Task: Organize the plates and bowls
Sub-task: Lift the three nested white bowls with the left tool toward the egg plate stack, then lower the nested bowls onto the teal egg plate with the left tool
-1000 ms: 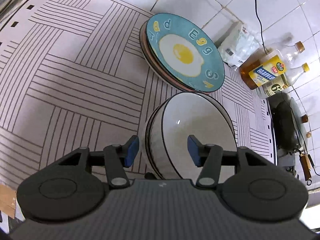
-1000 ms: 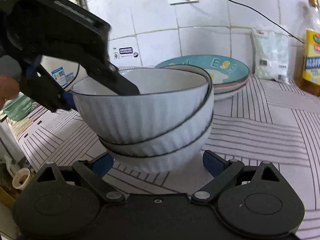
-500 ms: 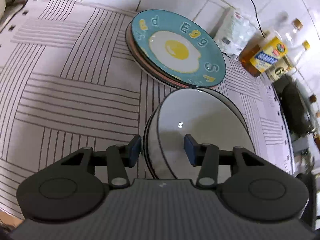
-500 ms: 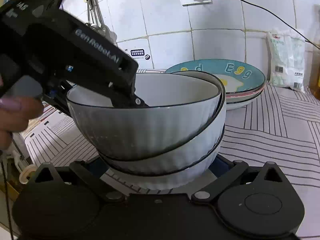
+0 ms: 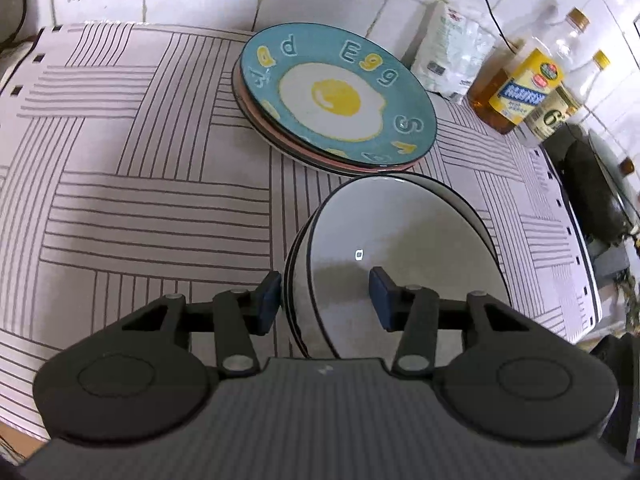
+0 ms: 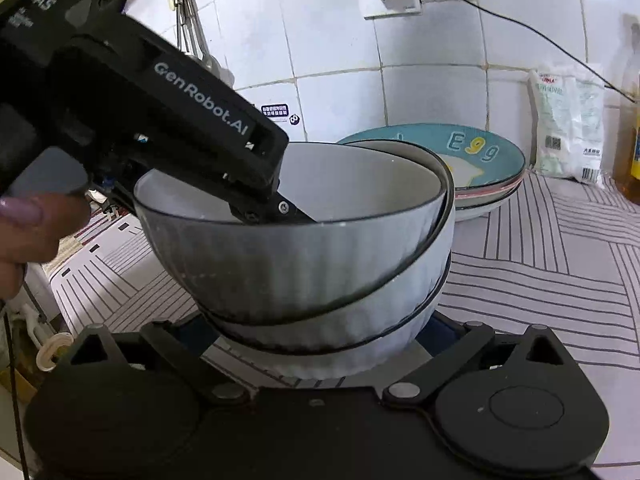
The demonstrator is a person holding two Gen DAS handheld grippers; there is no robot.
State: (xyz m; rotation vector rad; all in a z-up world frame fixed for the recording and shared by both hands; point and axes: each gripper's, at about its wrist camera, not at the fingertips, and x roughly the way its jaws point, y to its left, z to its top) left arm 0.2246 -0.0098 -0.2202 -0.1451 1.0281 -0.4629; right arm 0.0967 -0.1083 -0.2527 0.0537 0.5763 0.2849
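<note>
- Three white ribbed bowls (image 6: 320, 280) sit nested on the striped worktop (image 5: 140, 200), lower centre of both views. The top bowl (image 6: 280, 248) lies tilted in the stack, not seated flat.
- They look like glazed ceramic: stiff, weighty as a stack, slick and easy to chip. I judge the thin dark rim the best hold, with one pad on each side of the wall.
- The left gripper (image 5: 324, 298) straddles the near rim and its jaws have just been closing with the wall between them. The outer pad (image 5: 268, 300) lies against the stack, while the inner pad (image 5: 380, 296) looks short of the wall, so there is no pinch yet.
- The right gripper (image 6: 316, 332) stands wide, flanking the bottom bowl; whether its pads touch is hidden.
- The stacked plates (image 5: 336, 96) sit just behind, upper centre, near enough to knock.
- A bag (image 5: 452, 52) and oil bottles (image 5: 520, 88) stand at upper right.
</note>
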